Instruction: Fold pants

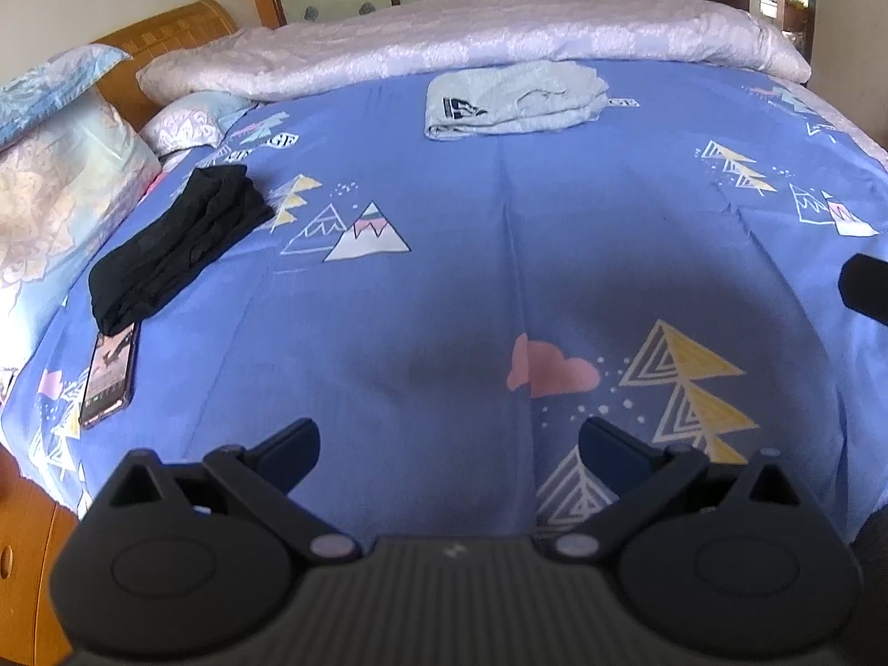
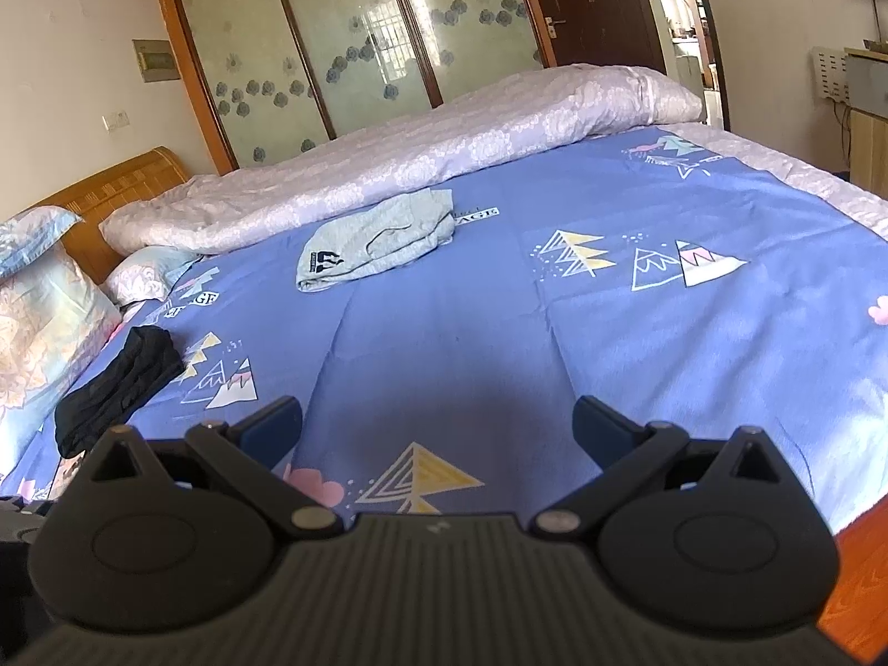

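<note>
Both grippers hang over the near part of the bed (image 1: 499, 211), jaws spread wide and holding nothing: the left gripper (image 1: 449, 447) above a pink cloud print, the right gripper (image 2: 438, 424) above a yellow tree print.

Grey pants (image 1: 513, 97) lie well ahead of both, bunched in a loose heap near the rolled quilt (image 1: 444, 39); in the right view they (image 2: 377, 241) sit left of centre, a dark logo facing forward. A black garment (image 1: 177, 244) lies folded to the left by the pillows (image 1: 61, 188), partly over a phone (image 1: 108, 374).

I judge the grey cloth light, soft and floppy, likely a knit: it will sag and drag rather than hold shape, and thin layers may slip from a shallow pinch. Best hold is probably the thick waistband or a hem, one gripper at each corner. Which edge is the waistband cannot be told from this heap.
</note>
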The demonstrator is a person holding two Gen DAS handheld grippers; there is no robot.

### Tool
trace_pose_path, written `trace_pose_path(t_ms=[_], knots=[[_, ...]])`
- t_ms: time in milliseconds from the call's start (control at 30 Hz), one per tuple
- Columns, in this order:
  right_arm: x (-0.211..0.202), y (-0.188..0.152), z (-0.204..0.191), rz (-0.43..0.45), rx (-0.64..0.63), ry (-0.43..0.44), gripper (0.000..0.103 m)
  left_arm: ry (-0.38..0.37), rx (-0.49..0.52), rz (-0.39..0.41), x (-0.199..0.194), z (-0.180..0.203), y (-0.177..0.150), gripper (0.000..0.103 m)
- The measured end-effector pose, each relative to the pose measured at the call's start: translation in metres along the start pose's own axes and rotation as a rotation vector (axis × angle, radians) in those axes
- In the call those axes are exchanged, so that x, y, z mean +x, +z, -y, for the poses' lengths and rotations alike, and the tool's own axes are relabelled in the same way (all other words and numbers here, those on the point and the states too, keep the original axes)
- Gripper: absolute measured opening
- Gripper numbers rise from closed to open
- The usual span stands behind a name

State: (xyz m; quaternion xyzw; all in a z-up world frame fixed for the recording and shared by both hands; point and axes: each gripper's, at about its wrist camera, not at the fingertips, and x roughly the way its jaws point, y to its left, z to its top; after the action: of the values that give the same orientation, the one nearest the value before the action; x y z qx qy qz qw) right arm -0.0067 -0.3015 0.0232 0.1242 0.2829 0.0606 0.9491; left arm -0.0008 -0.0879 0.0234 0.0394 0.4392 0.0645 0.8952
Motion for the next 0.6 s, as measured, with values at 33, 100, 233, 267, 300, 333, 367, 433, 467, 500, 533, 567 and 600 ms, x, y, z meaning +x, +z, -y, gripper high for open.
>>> trace_pose_path(t_ms=[33, 100, 233, 267, 300, 333, 367, 433, 467, 500, 533, 567, 600], knots=[[0.001, 0.000, 0.001, -0.003, 0.001, 0.000, 0.103, -0.003, -0.002, -0.004, 0.000, 0.000, 0.000, 0.103], [0.002, 0.000, 0.002, -0.009, 0.004, 0.000, 0.103, -0.008, -0.002, -0.006, 0.001, 0.000, -0.001, 0.103], [0.005, -0.001, 0.005, -0.023, 0.011, 0.001, 0.103, -0.015, 0.011, -0.013, 0.002, 0.002, -0.003, 0.103], [0.006, -0.001, 0.005, -0.027, 0.013, 0.001, 0.103, -0.015, 0.014, -0.016, 0.003, 0.003, -0.003, 0.103], [0.006, -0.002, 0.005, -0.030, 0.015, 0.001, 0.103, -0.013, 0.017, -0.020, 0.004, 0.004, -0.003, 0.103], [0.007, -0.002, 0.005, -0.032, 0.016, 0.001, 0.103, -0.012, 0.018, -0.025, 0.005, 0.004, -0.004, 0.103], [0.007, -0.002, 0.005, -0.034, 0.017, 0.002, 0.103, -0.011, 0.018, -0.030, 0.006, 0.004, -0.004, 0.103], [0.007, -0.003, 0.006, -0.037, 0.019, 0.003, 0.103, -0.008, 0.021, -0.044, 0.008, 0.005, -0.005, 0.103], [0.008, -0.003, 0.007, -0.038, 0.020, 0.003, 0.103, -0.009, 0.022, -0.053, 0.009, 0.005, -0.005, 0.103], [0.008, -0.003, 0.007, -0.039, 0.022, 0.004, 0.103, -0.012, 0.023, -0.062, 0.010, 0.005, -0.006, 0.103], [0.008, -0.003, 0.007, -0.040, 0.023, 0.005, 0.103, -0.014, 0.023, -0.068, 0.011, 0.005, -0.006, 0.103], [0.009, -0.003, 0.008, -0.042, 0.023, 0.006, 0.103, -0.015, 0.022, -0.072, 0.012, 0.005, -0.006, 0.103], [0.009, -0.003, 0.008, -0.043, 0.025, 0.006, 0.103, -0.016, 0.022, -0.073, 0.012, 0.004, -0.007, 0.103]])
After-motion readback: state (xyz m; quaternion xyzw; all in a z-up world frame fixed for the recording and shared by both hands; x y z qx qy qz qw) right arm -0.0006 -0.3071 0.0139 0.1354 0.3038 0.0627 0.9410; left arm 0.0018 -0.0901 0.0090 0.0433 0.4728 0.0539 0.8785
